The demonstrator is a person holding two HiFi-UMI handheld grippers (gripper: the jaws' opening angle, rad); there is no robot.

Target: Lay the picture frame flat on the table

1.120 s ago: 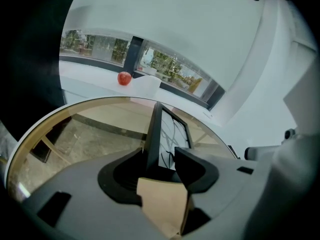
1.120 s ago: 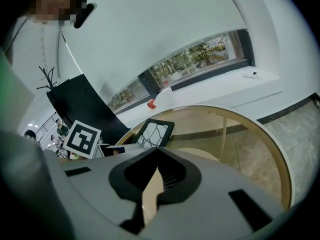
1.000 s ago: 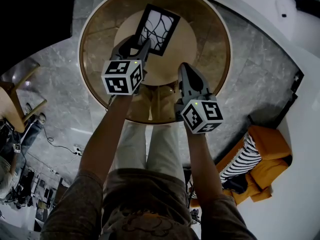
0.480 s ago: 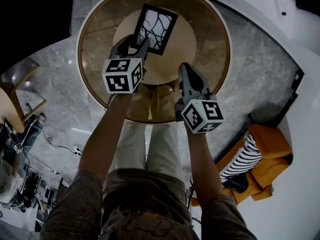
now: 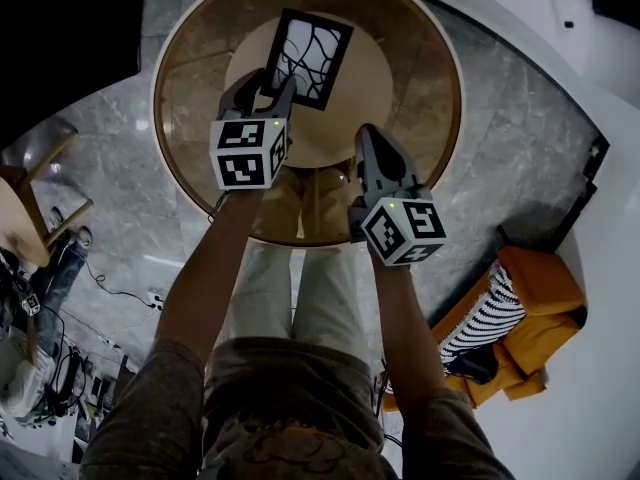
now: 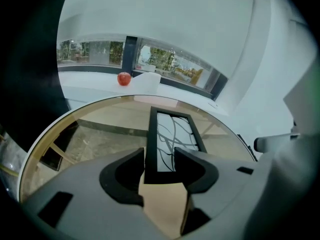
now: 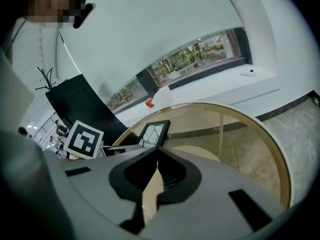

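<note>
I read the picture frame as already flat on the table. Left gripper jaws are wide, just closed a touch, astride its near end. Right gripper jaws are together, empty. Only pulling back is left.

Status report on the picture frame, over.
Left gripper: jaws open, just narrowed, astride picture frame end. Right gripper: shut, empty. Frame flat on round table. Nothing obstructing.

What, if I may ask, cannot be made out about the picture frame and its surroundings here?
- Picture frame, right gripper view: its near end is hidden behind the shut right gripper's body.
- Frame's underside, every view: it faces the table.
- Red object on the sill, left gripper view: too small to identify.
</note>
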